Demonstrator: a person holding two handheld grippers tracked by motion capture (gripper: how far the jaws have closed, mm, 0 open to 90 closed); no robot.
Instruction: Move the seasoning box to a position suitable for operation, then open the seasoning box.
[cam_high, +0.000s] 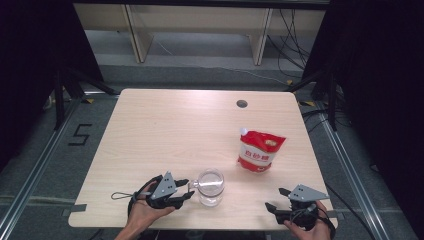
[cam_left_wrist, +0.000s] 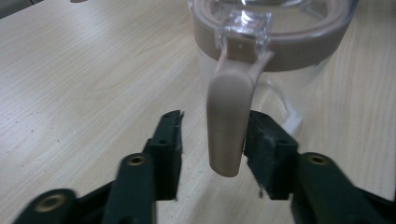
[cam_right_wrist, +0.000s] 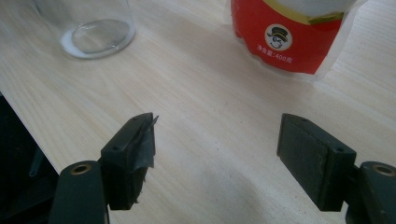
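A clear jar (cam_high: 210, 186) with a beige rim and handle is seen standing near the front edge of the table (cam_high: 170, 130), slightly left of centre. The left gripper (cam_high: 186, 189) is held just left of the jar, its jaws parted around the handle (cam_left_wrist: 227, 122); in the left gripper view one jaw is seen against the handle's side while the other stands clear of it, so the handle is not clamped. A red pouch (cam_high: 260, 150) with a white cap is seen upright to the right of the jar and farther back, well apart from it. The right gripper (cam_high: 276, 200) is held at the near right corner of the table, its jaws spread wide over bare wood with nothing between them. In the right gripper view, the jar's base (cam_right_wrist: 95, 35) and the pouch are seen beyond the jaws.
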